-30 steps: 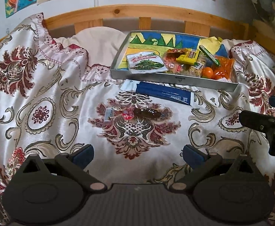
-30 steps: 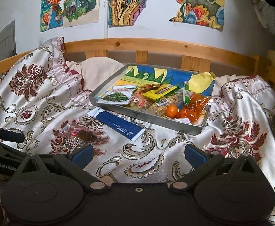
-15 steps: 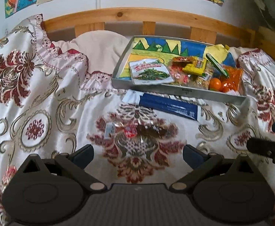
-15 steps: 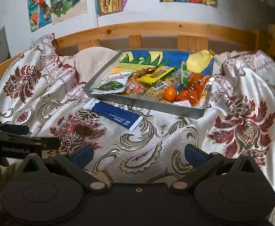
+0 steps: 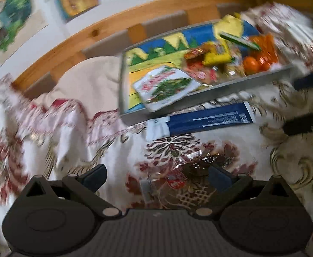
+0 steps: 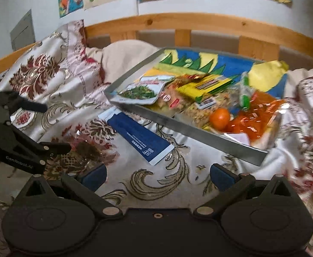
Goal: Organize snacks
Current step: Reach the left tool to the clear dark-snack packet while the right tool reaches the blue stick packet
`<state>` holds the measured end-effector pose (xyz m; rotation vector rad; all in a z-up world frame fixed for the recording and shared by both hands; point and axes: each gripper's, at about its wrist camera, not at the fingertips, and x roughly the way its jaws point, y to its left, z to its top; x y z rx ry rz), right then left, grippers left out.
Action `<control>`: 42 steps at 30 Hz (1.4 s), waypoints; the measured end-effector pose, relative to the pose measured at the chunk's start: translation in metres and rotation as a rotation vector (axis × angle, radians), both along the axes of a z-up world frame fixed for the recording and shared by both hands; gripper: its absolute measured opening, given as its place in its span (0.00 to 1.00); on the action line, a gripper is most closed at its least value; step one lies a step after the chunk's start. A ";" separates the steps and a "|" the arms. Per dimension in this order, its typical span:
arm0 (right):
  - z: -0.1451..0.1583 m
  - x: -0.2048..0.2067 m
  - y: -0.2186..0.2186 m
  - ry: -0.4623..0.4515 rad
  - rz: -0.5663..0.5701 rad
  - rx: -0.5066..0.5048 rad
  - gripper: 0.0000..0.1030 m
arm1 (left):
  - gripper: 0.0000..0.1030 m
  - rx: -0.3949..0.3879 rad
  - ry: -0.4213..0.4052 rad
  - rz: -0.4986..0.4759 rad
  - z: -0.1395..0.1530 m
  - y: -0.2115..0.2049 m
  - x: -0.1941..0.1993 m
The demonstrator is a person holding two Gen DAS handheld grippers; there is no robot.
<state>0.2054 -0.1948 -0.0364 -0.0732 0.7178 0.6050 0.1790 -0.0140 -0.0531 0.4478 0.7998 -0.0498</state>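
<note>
A metal tray (image 6: 188, 128) holding several snacks lies on the patterned bedspread: a green-and-white pouch (image 6: 141, 92), a yellow packet (image 6: 201, 87), a tangerine (image 6: 219, 117) and an orange bag (image 6: 257, 117). In front of it lie a long blue packet (image 6: 139, 137) and a clear-wrapped dark snack (image 6: 85, 150). My left gripper (image 5: 157, 177) is open and low over the clear-wrapped snack (image 5: 190, 167), which sits between its fingers nearer the right one. The left view is blurred and tilted. My right gripper (image 6: 157, 175) is open and empty over bare bedspread, just short of the blue packet.
A wooden bed rail (image 6: 199, 21) runs behind the tray, below a wall with colourful drawings. A cream pillow (image 6: 126, 51) lies left of the tray. The bedspread is rumpled and rises at the left and right. The left gripper (image 6: 56, 128) shows at the right view's left edge.
My left gripper has moved forward and down onto the clear-wrapped snack, tilting as it went. My right gripper has come closer to the blue packet and the tray.
</note>
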 end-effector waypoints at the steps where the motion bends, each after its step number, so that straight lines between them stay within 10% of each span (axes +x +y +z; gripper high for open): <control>1: -0.004 0.004 0.002 0.006 0.017 0.006 0.99 | 0.99 0.017 0.012 -0.037 -0.003 -0.001 0.003; 18: -0.027 0.061 0.038 -0.015 0.231 0.085 0.95 | 0.99 0.147 0.247 -0.465 -0.030 -0.009 0.037; 22: -0.031 0.063 0.050 -0.003 0.254 0.019 0.93 | 0.99 0.077 0.321 -0.428 -0.032 -0.002 0.050; 30: -0.034 0.060 0.050 0.000 0.220 -0.064 0.52 | 0.90 -0.091 0.437 -0.314 -0.030 0.022 0.065; 42: -0.019 0.024 0.038 0.042 0.212 -0.142 0.48 | 0.82 -0.240 0.465 -0.036 -0.019 0.044 0.040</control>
